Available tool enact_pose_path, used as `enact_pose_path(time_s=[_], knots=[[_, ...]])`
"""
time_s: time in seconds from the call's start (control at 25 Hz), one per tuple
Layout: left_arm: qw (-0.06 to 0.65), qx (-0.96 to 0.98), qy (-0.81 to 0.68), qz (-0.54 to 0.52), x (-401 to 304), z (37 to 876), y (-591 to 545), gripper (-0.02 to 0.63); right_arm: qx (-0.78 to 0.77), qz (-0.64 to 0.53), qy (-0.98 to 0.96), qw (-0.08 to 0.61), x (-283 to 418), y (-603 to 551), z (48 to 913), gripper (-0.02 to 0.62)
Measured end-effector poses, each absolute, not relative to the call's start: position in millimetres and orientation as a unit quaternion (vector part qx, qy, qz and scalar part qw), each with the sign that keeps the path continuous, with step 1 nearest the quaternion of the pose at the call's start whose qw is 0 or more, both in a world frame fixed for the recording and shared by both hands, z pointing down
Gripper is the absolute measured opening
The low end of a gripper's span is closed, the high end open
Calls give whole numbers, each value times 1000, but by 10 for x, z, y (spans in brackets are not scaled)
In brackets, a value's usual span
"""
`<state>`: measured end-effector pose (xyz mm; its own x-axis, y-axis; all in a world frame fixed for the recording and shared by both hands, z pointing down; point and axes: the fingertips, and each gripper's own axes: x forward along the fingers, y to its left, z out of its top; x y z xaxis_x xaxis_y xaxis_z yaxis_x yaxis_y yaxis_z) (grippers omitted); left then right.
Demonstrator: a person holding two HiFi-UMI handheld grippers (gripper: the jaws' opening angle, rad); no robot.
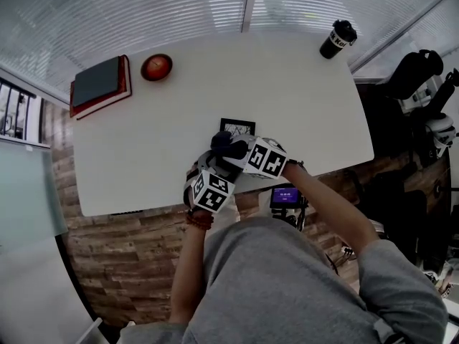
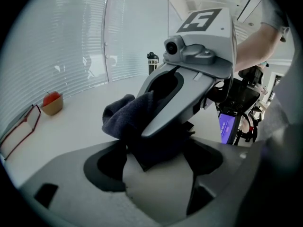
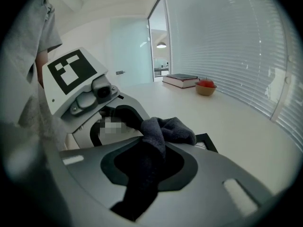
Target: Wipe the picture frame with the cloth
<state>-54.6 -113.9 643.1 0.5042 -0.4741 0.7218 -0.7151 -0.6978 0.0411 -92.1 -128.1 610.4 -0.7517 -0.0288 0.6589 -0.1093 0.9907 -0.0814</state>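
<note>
Head view: left gripper (image 1: pixel 215 167) and right gripper (image 1: pixel 233 149) are meeting over the black picture frame (image 1: pixel 237 126) near the front edge of the white tabletop (image 1: pixel 301 106). Left gripper view: its jaws are clamping the frame's near corner while the dark cloth (image 2: pixel 124 115) is resting on it. Right gripper view: its jaws are pinching the cloth, bunched against the frame.

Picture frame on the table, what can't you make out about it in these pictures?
Lower part of the picture frame: head view, hidden under the cloth, the left gripper and the right gripper.
Its image: head view, too small.
Most of the frame: right gripper view, behind the cloth; one corner shows.
Frame face: left gripper view, covered by cloth.
</note>
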Motion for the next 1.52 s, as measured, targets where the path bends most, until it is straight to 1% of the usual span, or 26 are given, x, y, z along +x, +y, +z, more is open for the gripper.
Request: enact_pose_path(time_s=[0.24,0.36,0.44,0.48,0.6,0.76,0.84,0.88,0.96,1.04,1.08,1.2,1.24,1.28,1.36,1.44,1.52], knots=[[168,852,-349,354,-540,6430,-1145,390,-9,109,-933,342,-888,-1087,6077,84],[167,852,-348,354,-538,6428,-1137,390,-34,141,-945,294,-839,-1141,5849,81],[166,852,-348,354,-538,6423,-1135,390,3,135,-957,256,-765,-1426,5620,80],[165,852,-348,353,-540,6421,-1139,390,31,121,-960,250,-717,-1624,5542,80],[163,853,-350,352,-552,6417,-1145,390,90,71,-954,278,-614,-2115,5564,80],[162,852,-351,353,-547,6416,-1139,388,101,21,-928,358,-583,-2317,5951,81],[164,852,-350,353,-537,6421,-1137,388,105,6,-917,385,-540,-2348,6067,111],[164,852,-350,353,-532,6419,-1139,388,114,9,-918,380,-513,-2374,6026,128],[163,853,-349,353,-533,6409,-1142,388,140,27,-928,343,-480,-2430,5788,212],[161,853,-348,353,-542,6406,-1145,388,159,33,-937,308,-523,-2436,5565,277],[162,853,-348,353,-547,6408,-1145,388,153,29,-940,305,-590,-2388,5547,282],[166,851,-349,355,-562,6418,-1137,387,113,6,-930,349,-827,-2224,5856,279],[170,850,-349,355,-560,6421,-1136,387,113,0,-924,365,-852,-2238,5988,247],[174,849,-348,356,-554,6423,-1138,387,116,0,-920,375,-846,-2274,6094,198],[179,848,-348,358,-547,6424,-1146,387,120,12,-915,384,-792,-2332,6190,181],[177,848,-350,357,-556,6426,-1143,387,117,16,-912,392,-704,-2345,6209,147],[177,847,-351,357,-560,6426,-1140,387,119,26,-912,392,-589,-2348,6214,146]])
